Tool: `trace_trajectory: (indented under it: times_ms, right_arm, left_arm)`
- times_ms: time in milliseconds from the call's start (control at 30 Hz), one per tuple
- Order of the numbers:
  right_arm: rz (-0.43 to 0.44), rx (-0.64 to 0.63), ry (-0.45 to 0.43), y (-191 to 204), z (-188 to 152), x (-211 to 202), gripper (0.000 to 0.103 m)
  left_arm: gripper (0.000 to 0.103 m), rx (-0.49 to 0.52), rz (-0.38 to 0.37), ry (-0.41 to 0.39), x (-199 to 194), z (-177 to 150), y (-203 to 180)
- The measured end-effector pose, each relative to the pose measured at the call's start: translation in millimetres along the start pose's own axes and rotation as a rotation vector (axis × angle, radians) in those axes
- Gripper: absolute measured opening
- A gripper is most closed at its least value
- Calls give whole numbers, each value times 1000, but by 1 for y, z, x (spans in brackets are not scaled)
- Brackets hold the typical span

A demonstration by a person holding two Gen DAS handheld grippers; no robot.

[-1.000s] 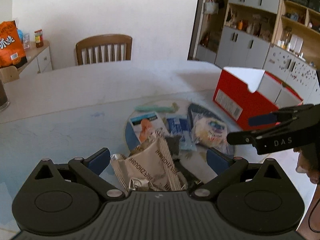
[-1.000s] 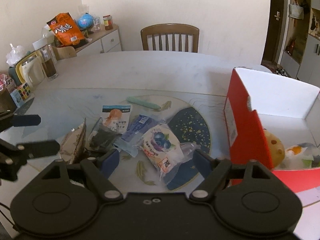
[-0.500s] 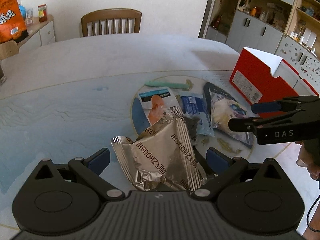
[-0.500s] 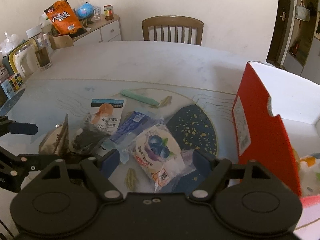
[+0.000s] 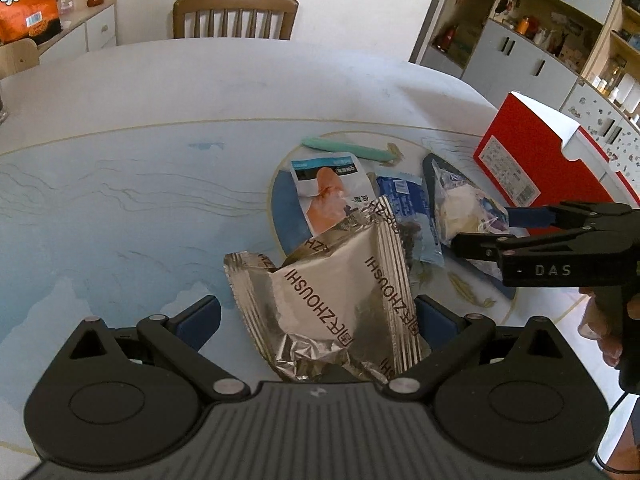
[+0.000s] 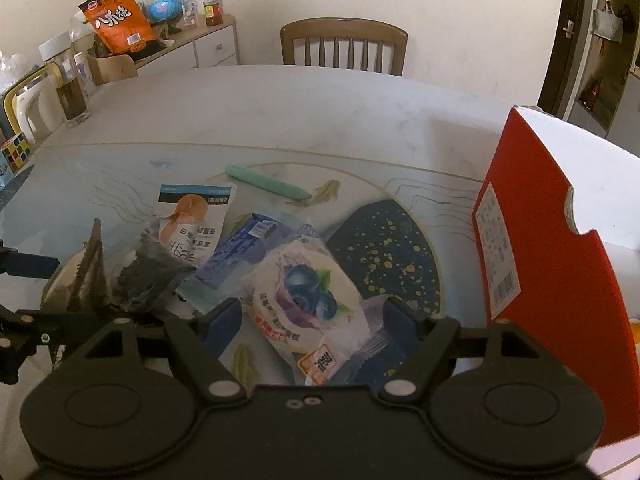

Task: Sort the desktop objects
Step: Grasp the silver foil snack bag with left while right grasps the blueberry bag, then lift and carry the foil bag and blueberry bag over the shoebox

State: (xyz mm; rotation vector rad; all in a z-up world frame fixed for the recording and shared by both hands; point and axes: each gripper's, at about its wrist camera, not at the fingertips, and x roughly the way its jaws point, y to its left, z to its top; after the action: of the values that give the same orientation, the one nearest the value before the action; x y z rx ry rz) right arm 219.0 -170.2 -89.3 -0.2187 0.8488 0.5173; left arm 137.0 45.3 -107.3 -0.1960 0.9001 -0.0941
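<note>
Looking from the left wrist, the left gripper [image 5: 316, 316] has its jaws wide around a silver foil packet [image 5: 340, 296] near the table [image 5: 120, 200] edge, not squeezing yet. "ZHOUSHI" is printed on it; the right gripper [image 5: 486, 230] reads "DAS".

From the right wrist, that gripper's jaws straddle the blueberry bun pack [image 6: 308, 292], spread wide, no pinch. I'd close mid-pack, then carry it right to the red box [image 6: 548, 264].
</note>
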Motion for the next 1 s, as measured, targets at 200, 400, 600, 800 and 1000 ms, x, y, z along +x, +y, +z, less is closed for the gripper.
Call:
trace_trajectory:
  times_ms: [200,400,600,800,1000]
  right_arm:
    - [-22,-9,-5,4,1,2,76]
    - [-44,-36,2,9,2,5,75]
    - [-68,-60,1,16,3,4,68]
    - [-90,-83,-4,20,2,-1,52]
    - [-105,-73,-9,20,2,-7,49]
  left_arm:
    - [93,-16,-12,-2,1,0,1]
    - [78,-4,-16,-10,0,0,-1]
    - [69,-12,-12,-13,-2,1,0]
    - [64,1,-5,-24,-5,1,-1]
    - [51,16,-2,-28,-10,4,-1]
